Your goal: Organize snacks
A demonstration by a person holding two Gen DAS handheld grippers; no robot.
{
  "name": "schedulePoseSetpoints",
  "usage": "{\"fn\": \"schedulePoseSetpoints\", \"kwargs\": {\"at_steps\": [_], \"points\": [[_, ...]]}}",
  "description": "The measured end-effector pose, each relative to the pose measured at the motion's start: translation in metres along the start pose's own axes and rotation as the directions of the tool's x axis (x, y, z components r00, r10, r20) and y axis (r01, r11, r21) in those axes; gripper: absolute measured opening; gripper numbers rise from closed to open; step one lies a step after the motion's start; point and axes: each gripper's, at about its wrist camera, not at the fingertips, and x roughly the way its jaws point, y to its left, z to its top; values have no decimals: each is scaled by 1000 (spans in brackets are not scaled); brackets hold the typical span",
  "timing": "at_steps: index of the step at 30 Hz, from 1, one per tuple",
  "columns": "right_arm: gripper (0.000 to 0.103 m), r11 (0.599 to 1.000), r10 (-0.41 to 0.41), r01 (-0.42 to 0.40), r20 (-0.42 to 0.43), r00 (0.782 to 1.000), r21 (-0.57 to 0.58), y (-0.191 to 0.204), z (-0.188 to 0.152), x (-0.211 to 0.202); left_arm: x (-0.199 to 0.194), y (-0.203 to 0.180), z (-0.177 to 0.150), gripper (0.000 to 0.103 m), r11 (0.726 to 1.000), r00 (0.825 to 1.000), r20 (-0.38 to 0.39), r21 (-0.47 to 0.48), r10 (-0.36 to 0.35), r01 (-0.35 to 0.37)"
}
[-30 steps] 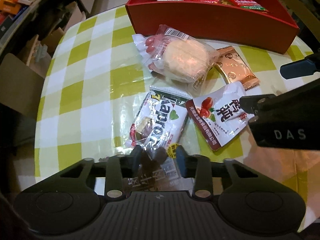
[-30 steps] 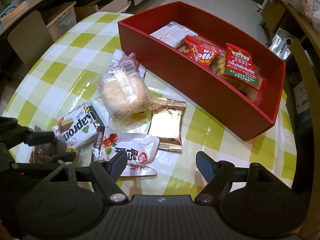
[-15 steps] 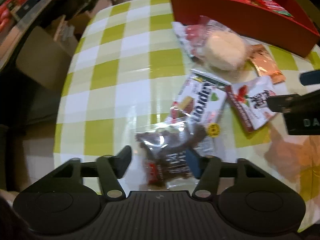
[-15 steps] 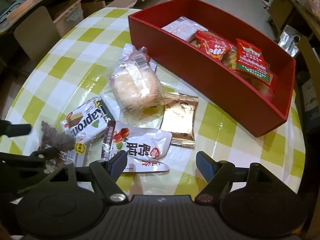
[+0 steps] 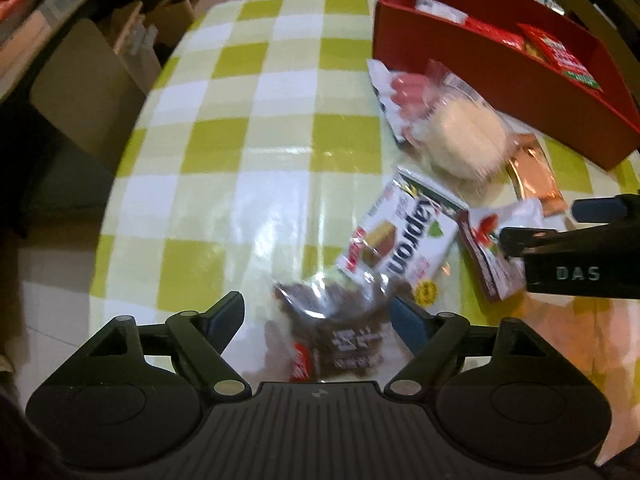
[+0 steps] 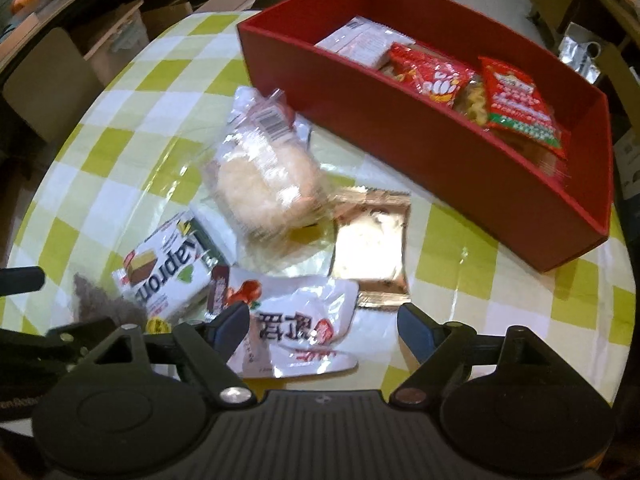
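Observation:
My left gripper is open, its jaws on either side of a clear packet of brown snack lying on the checked table; the packet also shows in the right wrist view. My right gripper is open over a white packet with red fruit. Beside them lie a white Kapron wafer pack, a bun in clear wrap and a gold packet. A red box at the back holds several snack packets.
The round table has a green and white checked cloth; its edge curves close on the left. Cardboard boxes and shelves stand beyond the left edge. A chair and a silver bag are behind the red box.
My left gripper has opened and let go of the brown snack packet, then drawn back and swung left. My right gripper has moved forward over the white packet.

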Motion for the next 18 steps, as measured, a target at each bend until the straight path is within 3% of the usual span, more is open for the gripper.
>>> {"fn": "schedulePoseSetpoints", "kwargs": {"at_steps": [5, 13, 16, 18], "points": [[88, 998, -1, -2, 48, 999, 68, -15, 8, -13, 12, -17, 16, 83, 997, 1000, 31, 80, 2, -4], [88, 996, 15, -18, 30, 999, 89, -25, 8, -10, 29, -49, 32, 91, 983, 998, 58, 184, -5, -6], [88, 996, 25, -28, 34, 999, 89, -27, 6, -13, 39, -61, 27, 86, 975, 1000, 21, 222, 10, -15], [88, 996, 23, -26, 40, 999, 89, -28, 5, -15, 38, -67, 22, 85, 966, 999, 40, 255, 28, -38]]}}
